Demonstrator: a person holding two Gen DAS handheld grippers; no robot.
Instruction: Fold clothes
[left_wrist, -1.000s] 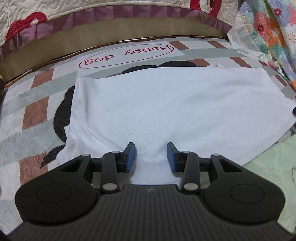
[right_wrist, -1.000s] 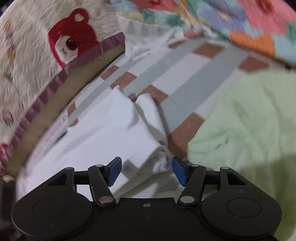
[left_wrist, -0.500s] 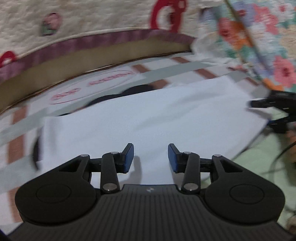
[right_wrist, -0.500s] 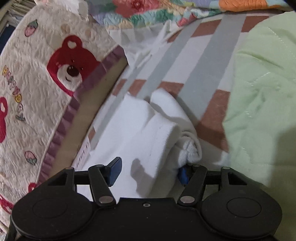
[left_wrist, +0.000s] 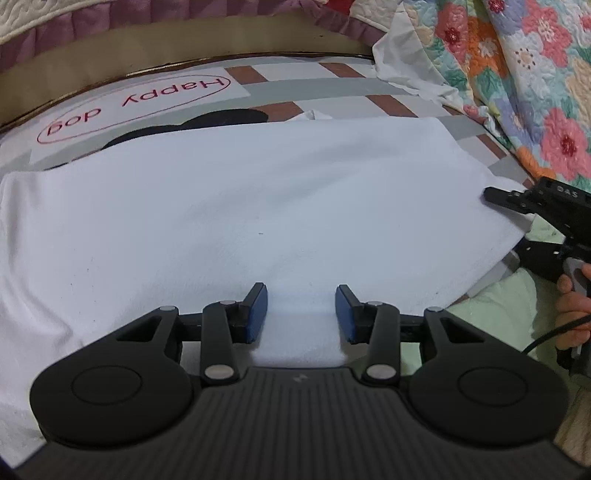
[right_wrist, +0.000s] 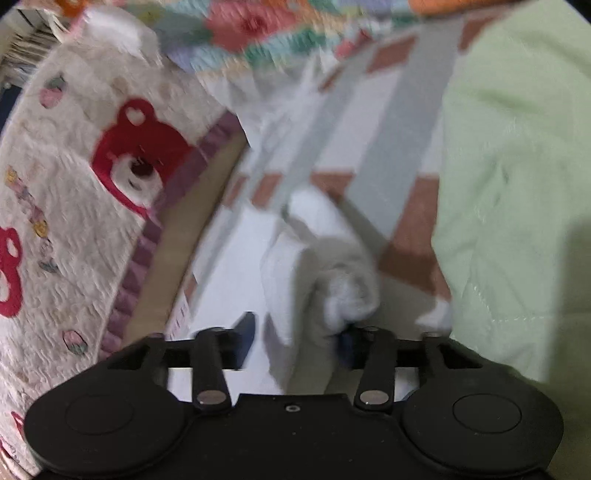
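**White garment flat on the mat, both grippers at its edges**

The white garment (left_wrist: 258, 206) lies spread in a broad folded band across the patterned mat (left_wrist: 317, 92), covering most of a black printed figure. Beyond its far edge the mat shows a red oval with the words "Happy dog" (left_wrist: 133, 107), upside down from the left wrist view.

The left gripper (left_wrist: 301, 314) sits low at the garment's near edge. Its blue pads (left_wrist: 256, 314) stand apart with white cloth showing between them, and neither pad presses on it: the gripper is released.

The right gripper (right_wrist: 295, 336) is at the garment's right end, where the cloth bunches into a thick rolled fold (right_wrist: 332, 266). In the right wrist view the fold lies between the spread fingers, covering the tip of the right one; the left pad stands clear of the cloth. The view is blurred, so contact on the right side cannot be told, but the fingers are wide apart. In the left wrist view that gripper shows at the far right (left_wrist: 535, 210), its tip over the garment's corner, with a hand (left_wrist: 572, 295) on its handle.

A pale green cloth (right_wrist: 517, 184) lies just beside the garment's right end. A floral quilt (left_wrist: 517, 74) lies heaped at the mat's right, and a cream bear-print quilt (right_wrist: 92, 184) rises behind the mat.
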